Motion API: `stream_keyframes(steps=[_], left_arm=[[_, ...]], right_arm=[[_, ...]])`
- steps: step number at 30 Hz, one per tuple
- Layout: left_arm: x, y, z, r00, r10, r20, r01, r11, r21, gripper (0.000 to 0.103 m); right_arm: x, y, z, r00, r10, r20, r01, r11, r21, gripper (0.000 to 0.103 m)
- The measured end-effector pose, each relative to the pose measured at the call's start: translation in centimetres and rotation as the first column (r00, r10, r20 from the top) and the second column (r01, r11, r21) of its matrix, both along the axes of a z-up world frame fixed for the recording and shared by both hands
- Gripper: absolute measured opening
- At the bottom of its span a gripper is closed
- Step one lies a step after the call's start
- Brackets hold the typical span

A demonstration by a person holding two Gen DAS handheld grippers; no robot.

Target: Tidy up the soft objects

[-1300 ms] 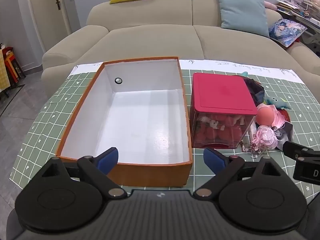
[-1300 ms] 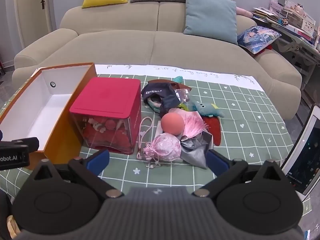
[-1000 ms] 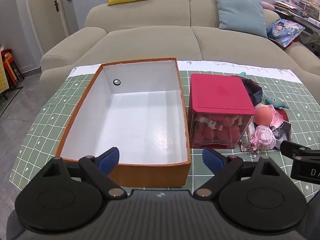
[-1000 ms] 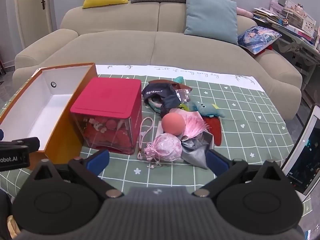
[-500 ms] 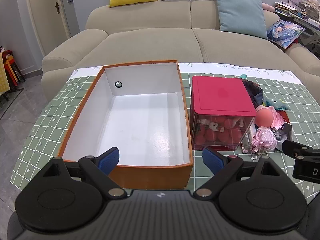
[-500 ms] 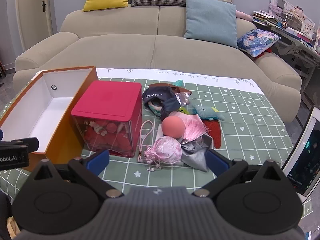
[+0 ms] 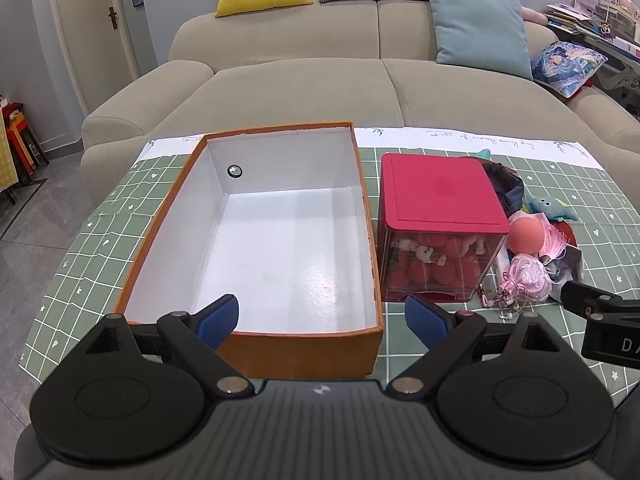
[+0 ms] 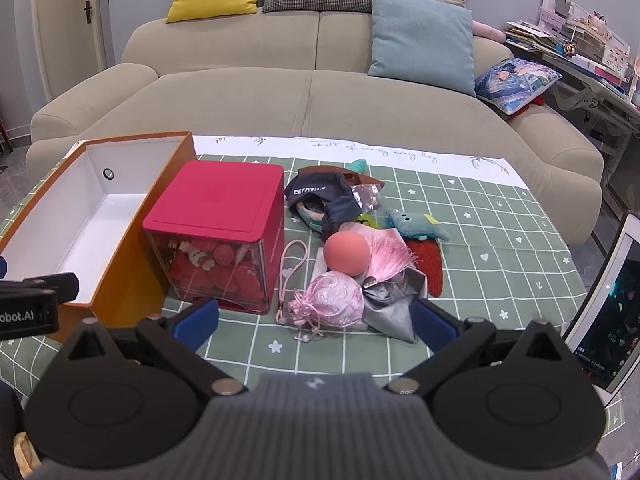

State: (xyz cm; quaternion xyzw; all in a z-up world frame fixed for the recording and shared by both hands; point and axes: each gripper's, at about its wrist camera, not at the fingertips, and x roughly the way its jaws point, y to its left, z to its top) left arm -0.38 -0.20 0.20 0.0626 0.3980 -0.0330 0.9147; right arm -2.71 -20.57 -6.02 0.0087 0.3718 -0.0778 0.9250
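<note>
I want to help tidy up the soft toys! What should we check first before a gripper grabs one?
1. Right gripper open and holding nothing: ok.
2. Left gripper open and holding nothing: ok.
3. Orange box has room inside: ok, nothing lies in it.
4. Pink pouch reachable, nearest the right gripper: ok.
5. Pouch free of the pile: not ok, it touches the coral ball and grey cloth.
6. Pouch's cord loose from the red-lidded box: cannot tell.

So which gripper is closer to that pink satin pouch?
The right gripper. The pouch lies just ahead of it, between its open fingers. The left gripper faces the orange box, with the pouch off to its right beyond the red-lidded box.
</note>
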Motion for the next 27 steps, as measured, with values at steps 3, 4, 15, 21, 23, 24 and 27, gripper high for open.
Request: stream_keyframes(steps=[3,4,15,21,23,24,27], left_arm=[[-0.07,0.01,0.04,1.000,0.002,0.008,-0.002,1.000,0.007,0.103],[-0.08,0.01,0.06,1.000,0.001,0.009,-0.001,1.000,0.007,0.103],[0.18,0.32,0.07,1.000,0.006,0.012,-0.006,1.000,0.020,0.103],[0.18,0.41,0.04,1.000,0.006,0.012,-0.006,1.000,0.019,0.103],[0.16,0.47,0.05,1.000,0.005,0.011,-0.006,1.000,0.019,0.103],[0.17,0.47,0.06,1.000,0.006,0.011,-0.006,1.000,0.020,0.103],[0.14,0.49,0.08,1.000,0.003,0.012,-0.003,1.000,0.020,0.103]], right_arm=[[0.01,0.01,-0.03,1.000,0.000,-0.001,0.000,1.000,-0.001,0.101],[-0.01,0.02,-0.04,1.000,0.000,-0.001,0.000,1.000,-0.001,0.101],[-0.03,-0.04,0.05,1.000,-0.002,0.003,0.002,1.000,-0.003,0.101],[-0.14,0.10,0.13,1.000,0.000,0.009,0.000,1.000,-0.007,0.101],[-0.14,0.11,0.13,1.000,0.000,0.010,0.000,1.000,-0.008,0.101],[-0.17,0.13,0.14,1.000,-0.001,0.013,0.001,1.000,-0.009,0.101],[-0.20,0.15,0.18,1.000,0.000,0.017,0.000,1.000,-0.006,0.101]])
